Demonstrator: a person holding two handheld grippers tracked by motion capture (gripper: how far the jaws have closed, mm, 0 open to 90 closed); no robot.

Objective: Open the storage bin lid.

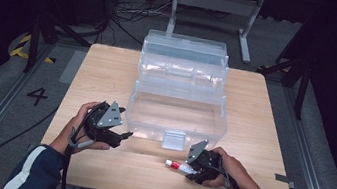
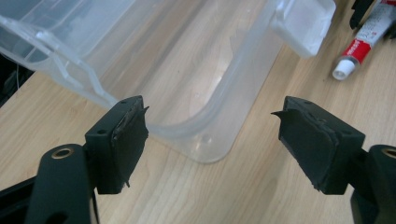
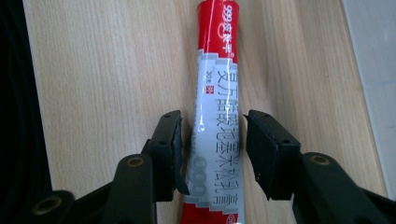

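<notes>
A person sits at a light wooden table (image 1: 109, 73), a hand-held gripper in each hand. In the middle of the table stands a clear plastic organiser box (image 1: 177, 111) with its lid thrown open toward the far side and its deep lower compartment empty. A latch tab (image 1: 173, 140) hangs from its near wall.

The right gripper (image 3: 212, 147) lies low on the table near the front edge, its jaws on either side of an ointment tube (image 3: 215, 116), red and silver with a white cap. The pads look close against the tube's sides, but I cannot tell whether they are pressing it yet. The tube lies flat on the wood just in front of the box, cap pointing toward the person's left.

The left gripper (image 2: 212, 140) is released, jaws wide apart, hovering just beside the box's near-left rounded corner and holding nothing.

The tube looks light, soft and smooth, so it would likely dent or slip under a hard squeeze; mid-body, where the jaws now sit, seems the soundest hold. The box wall stands close behind, so lifting clear of its rim would be needed. Bare wood lies open to left and right.
</notes>
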